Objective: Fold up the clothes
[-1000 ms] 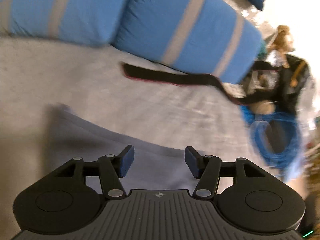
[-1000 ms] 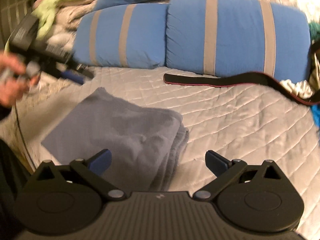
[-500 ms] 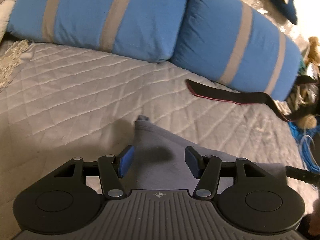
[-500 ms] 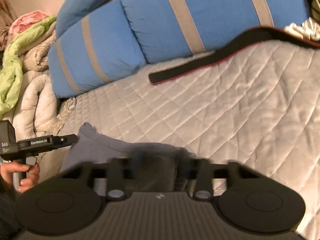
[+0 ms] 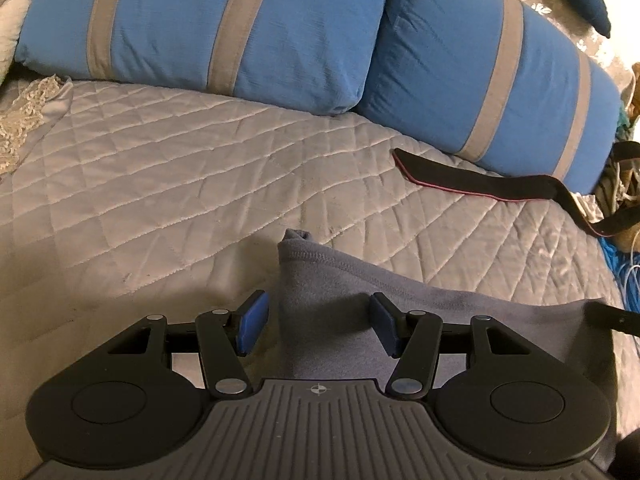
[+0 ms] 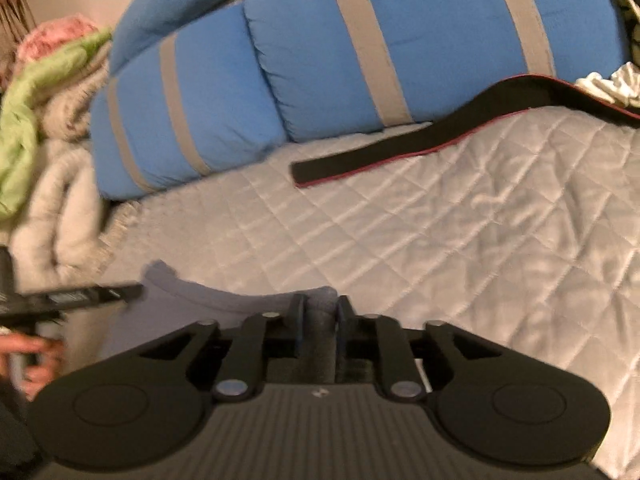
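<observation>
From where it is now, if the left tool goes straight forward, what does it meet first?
Probably the grey cloth: its corner already lies between the open left tool fingers. Beyond it is the quilt; depth is unclear.

Open quilt point(image 5: 180, 168) ahead; pillows point(image 5: 224, 28) and black strap point(image 5: 480, 184) beyond.

Left gripper point(image 5: 316, 326): tilted downward, its fingers point(image 5: 252, 326) spread about halfway apart; the blue pads stand either side of a raised cloth corner without pressing on it.
Right gripper point(image 6: 319, 330): angled downward; its jaws stand narrow and are opening, with a dark fold of cloth between them.
Right gripper's fingers point(image 6: 297, 326): close on each side of that fold; whether the pads press on it cannot be told through the blur.
Left hand point(image 6: 30, 354): wrapped round the left gripper's handle at the right wrist view's left edge, blurred.
</observation>
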Motion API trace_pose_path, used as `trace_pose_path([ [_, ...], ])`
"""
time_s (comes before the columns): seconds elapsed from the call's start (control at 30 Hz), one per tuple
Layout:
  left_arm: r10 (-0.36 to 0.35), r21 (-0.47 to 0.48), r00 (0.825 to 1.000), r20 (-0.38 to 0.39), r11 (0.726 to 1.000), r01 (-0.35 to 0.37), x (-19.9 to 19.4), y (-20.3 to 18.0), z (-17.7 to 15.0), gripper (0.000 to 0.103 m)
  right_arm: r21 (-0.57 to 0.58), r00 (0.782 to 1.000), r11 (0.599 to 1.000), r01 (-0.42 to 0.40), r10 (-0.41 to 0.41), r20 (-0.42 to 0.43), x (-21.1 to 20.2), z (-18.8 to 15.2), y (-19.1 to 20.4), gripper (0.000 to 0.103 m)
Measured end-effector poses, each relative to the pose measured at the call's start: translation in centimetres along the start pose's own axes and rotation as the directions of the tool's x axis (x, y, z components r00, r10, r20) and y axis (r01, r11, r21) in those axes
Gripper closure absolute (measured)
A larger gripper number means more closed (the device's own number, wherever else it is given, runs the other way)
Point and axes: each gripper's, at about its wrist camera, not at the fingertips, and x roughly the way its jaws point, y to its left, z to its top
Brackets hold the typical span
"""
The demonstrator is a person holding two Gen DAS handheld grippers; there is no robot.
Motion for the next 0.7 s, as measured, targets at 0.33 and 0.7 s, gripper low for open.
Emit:
trace_pose_path([
  [0.33, -0.056, 0.223, 0.957, 0.286, 0.975, -0.010, -6.1, -2.5, -1.7, 0.049, -0.372, 0.993, 0.925, 0.073, -0.032, 0.116, -4.4, -1.8, 3.7, 0.055],
  [0.7, 0.054, 0.347, 0.991, 0.120, 0.933, -0.093, -2.5, -4.7, -3.7, 0.049, -0.332, 0.990, 0.936, 0.117, -0.136, -0.033, 0.5, -2.8, 2.5, 0.087],
])
